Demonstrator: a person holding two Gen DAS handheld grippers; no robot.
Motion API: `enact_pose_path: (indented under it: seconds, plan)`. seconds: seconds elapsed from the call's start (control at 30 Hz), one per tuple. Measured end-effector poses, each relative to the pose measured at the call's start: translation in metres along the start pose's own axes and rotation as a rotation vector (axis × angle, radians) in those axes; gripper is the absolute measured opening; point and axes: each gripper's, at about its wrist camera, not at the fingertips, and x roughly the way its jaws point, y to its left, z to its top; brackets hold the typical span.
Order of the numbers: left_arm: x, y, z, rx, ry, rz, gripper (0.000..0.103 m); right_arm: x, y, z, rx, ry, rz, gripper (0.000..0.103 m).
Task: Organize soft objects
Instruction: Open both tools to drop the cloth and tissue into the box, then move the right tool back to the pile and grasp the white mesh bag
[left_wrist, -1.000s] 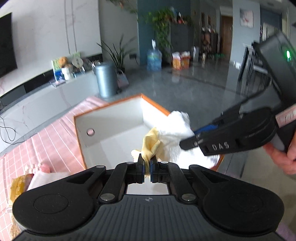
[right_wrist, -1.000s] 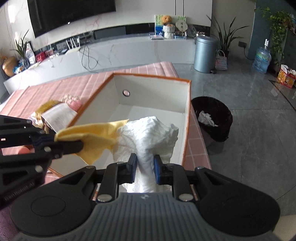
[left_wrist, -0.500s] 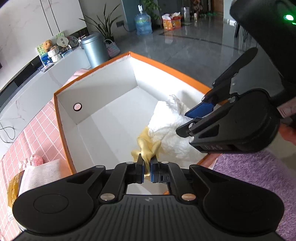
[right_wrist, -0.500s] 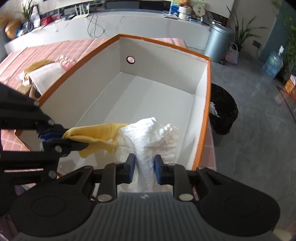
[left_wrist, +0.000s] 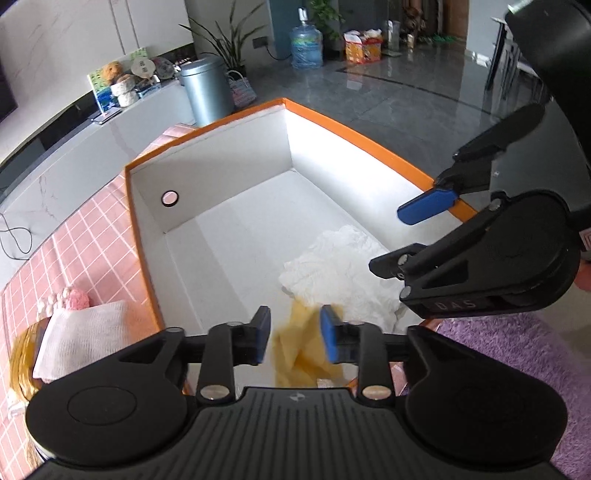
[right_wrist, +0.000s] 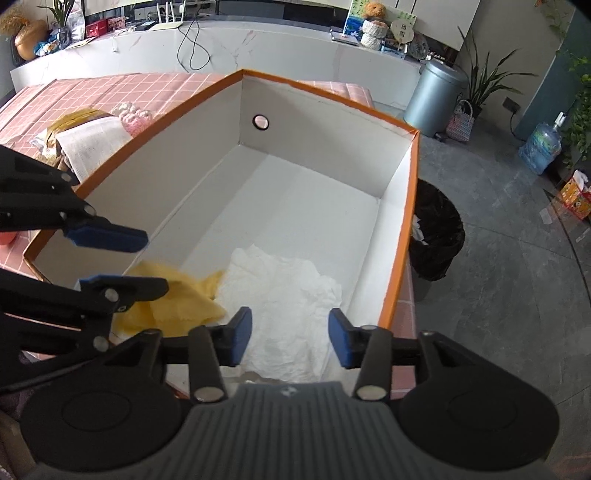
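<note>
An orange-rimmed box (left_wrist: 221, 162) with white walls (right_wrist: 314, 122) stands on the pink checked table. A crumpled white cloth (right_wrist: 280, 291) lies on its floor at the near end (left_wrist: 332, 273), and a yellow cloth (right_wrist: 173, 302) lies against its left side. My left gripper (left_wrist: 295, 334) hangs over the box's near corner with its jaws opening. The yellow cloth (left_wrist: 299, 347) is blurred and loose between them, and no pad presses it. My right gripper (right_wrist: 290, 336) has its jaws opening above the white cloth, clear of it. Each gripper shows in the other's view (left_wrist: 406, 240) (right_wrist: 155, 262).
Left of the box lies a pile of soft things: a white towel (left_wrist: 85, 332), a pink knitted piece (left_wrist: 74, 299) and something yellow beneath. A black waste bin (right_wrist: 436, 236) stands on the floor beyond the table's right edge. A purple rug (left_wrist: 517, 350) lies under the right gripper.
Both grippers sank toward the box and opened. The left let go of the yellow cloth and the right let go of the white cloth, which now rest in the box.
</note>
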Motion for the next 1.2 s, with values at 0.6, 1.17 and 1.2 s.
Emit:
enact_pose_path:
  seconds: [0.6,1.17,1.2]
  plan:
    - [-0.069,0.03,-0.02,-0.174,-0.2,-0.001,0.074,-0.044,0.011,-0.003,-0.016,-0.083,0.003,0.078]
    - [-0.118,0.091,-0.081,-0.535,-0.464,0.096,0.087,-0.082,0.062,-0.011,0.198,-0.457,-0.042,0.096]
    - [-0.12,0.094,-0.085,-0.54,-0.468,0.119,0.087,-0.082,0.068,-0.012,0.22,-0.484,-0.034,0.096]
